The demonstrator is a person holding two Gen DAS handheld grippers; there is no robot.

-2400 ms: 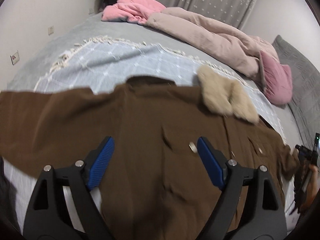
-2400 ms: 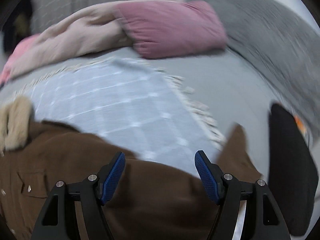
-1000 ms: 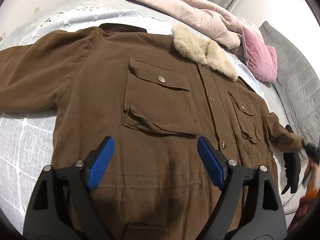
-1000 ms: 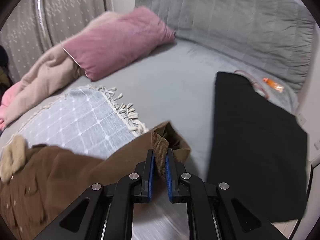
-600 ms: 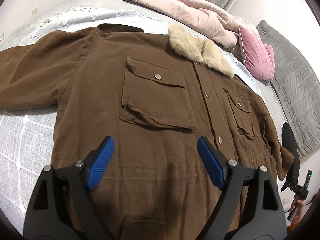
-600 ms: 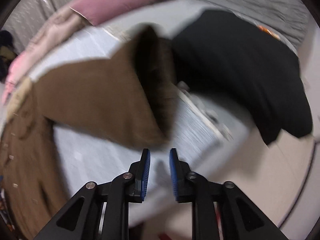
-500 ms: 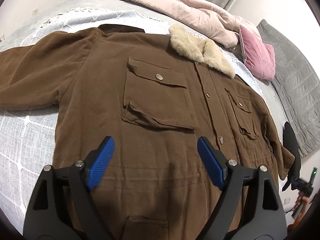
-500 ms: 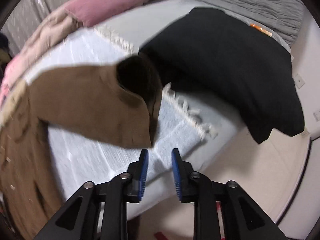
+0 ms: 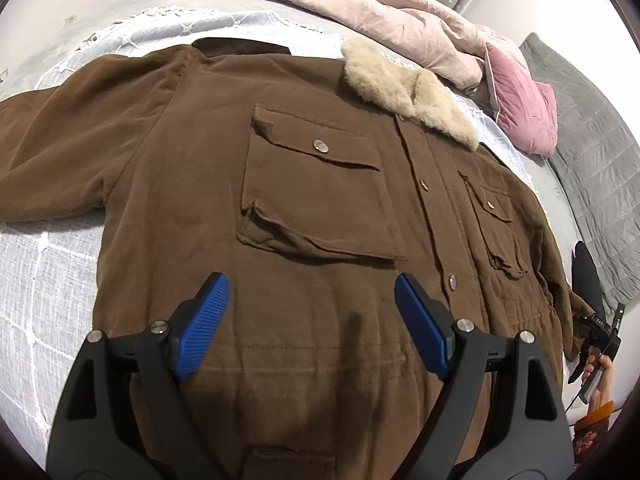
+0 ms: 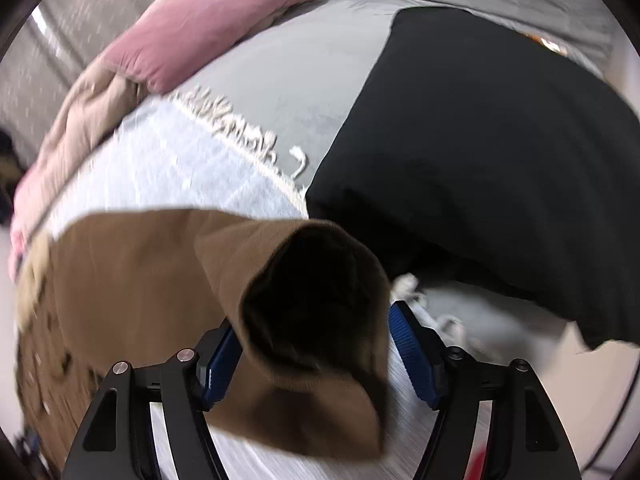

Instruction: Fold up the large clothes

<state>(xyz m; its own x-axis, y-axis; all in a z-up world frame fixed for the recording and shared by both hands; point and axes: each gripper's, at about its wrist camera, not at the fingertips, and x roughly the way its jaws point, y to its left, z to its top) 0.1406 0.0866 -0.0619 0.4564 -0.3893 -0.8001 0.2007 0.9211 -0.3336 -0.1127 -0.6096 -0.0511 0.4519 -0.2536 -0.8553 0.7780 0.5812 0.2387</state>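
Bed (image 9: 120, 20) with checked throw; brown jacket (image 9: 320, 208) laid flat on it, unfolded. Left gripper (image 9: 308, 320) spread, empty, above hem. Right gripper (image 10: 312, 348) opening around sleeve cuff (image 10: 316, 300); folds remain.

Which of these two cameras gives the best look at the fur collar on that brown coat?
The left wrist view. There the fur collar lies sharp and whole at the top of the coat, beside the pink pillow. The right wrist view shows only a blurred pale smear of it at the far left edge.
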